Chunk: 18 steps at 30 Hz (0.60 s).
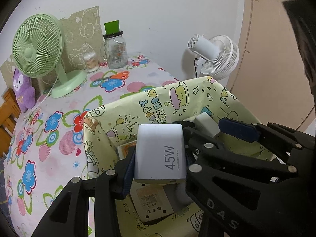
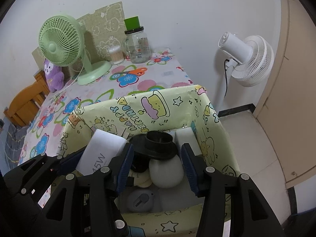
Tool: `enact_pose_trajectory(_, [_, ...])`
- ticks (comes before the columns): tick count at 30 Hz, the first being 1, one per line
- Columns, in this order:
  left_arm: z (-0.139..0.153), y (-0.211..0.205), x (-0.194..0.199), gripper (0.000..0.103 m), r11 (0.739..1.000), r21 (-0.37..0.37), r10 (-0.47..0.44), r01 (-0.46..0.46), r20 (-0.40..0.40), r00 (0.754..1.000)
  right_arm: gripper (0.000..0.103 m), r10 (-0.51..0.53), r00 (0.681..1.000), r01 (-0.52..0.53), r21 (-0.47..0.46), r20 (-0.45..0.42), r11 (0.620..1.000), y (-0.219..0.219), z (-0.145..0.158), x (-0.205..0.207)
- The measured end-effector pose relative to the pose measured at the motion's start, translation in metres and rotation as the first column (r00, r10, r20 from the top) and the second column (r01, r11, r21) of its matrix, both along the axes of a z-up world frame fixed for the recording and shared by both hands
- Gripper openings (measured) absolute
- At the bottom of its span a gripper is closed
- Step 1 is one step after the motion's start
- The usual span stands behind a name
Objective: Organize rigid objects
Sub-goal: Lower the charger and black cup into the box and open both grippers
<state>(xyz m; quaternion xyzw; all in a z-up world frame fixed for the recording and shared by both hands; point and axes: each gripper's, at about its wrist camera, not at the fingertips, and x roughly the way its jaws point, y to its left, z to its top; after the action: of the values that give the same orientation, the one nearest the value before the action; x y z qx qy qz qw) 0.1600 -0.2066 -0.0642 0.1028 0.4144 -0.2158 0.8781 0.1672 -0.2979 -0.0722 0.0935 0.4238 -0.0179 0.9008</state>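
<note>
Left gripper [image 1: 158,156]: I clenched the 45W charger [image 1: 161,154] above the patterned box [image 2: 167,100], ready to stow it.
Right gripper [image 2: 156,165]: I stood released around the white bottle [image 2: 165,174] inside the box.

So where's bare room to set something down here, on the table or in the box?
Bare tablecloth lies between the green fan and the box. Inside the box it is crowded: a bottle, a white block and flat items cover the bottom.

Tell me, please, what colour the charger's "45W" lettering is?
Grey-blue on the white charger, clearest in the left wrist view.
</note>
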Motion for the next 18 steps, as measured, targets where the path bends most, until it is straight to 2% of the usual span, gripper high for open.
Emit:
enact_pose_trajectory(4, [0.000, 0.000, -0.003, 0.049, 1.000, 0.008, -0.002, 0.001, 0.014, 1.000, 0.055, -0.010, 1.000, 0.010, -0.004, 0.022, 1.000, 0.000, 0.002, -0.007])
enact_pose_trajectory(6, [0.001, -0.001, -0.004, 0.049, 1.000, 0.011, -0.001, 0.000, 0.026, 1.000, 0.064, -0.037, 0.999, 0.038, -0.020, 0.037, 0.999, 0.000, 0.004, -0.012])
enact_pose_trajectory(7, [0.001, -0.001, -0.005, 0.048, 1.000, 0.013, 0.000, -0.001, 0.031, 1.000, 0.074, -0.059, 0.997, 0.060, -0.018, 0.043, 0.998, -0.002, 0.003, -0.014])
enact_pose_trajectory(8, [0.001, -0.001, -0.005, 0.048, 1.000, 0.014, 0.000, -0.001, 0.034, 0.999, 0.077, -0.072, 0.996, 0.072, -0.008, 0.046, 0.997, -0.005, 0.002, -0.017])
enact_pose_trajectory(11, [0.001, -0.001, -0.006, 0.051, 1.000, 0.009, -0.004, 0.003, 0.025, 1.000, 0.077, -0.074, 0.996, 0.074, 0.003, 0.051, 0.997, -0.007, 0.003, -0.022])
enact_pose_trajectory(13, [0.002, -0.001, -0.008, 0.063, 1.000, 0.015, -0.006, 0.005, 0.030, 1.000, 0.077, -0.078, 0.996, 0.078, -0.002, 0.052, 0.997, -0.005, 0.005, -0.024])
enact_pose_trajectory(18, [0.007, -0.001, -0.017, 0.074, 0.999, 0.035, -0.015, 0.013, 0.060, 0.998, 0.080, -0.086, 0.995, 0.085, 0.011, 0.052, 0.996, -0.004, 0.007, -0.031])
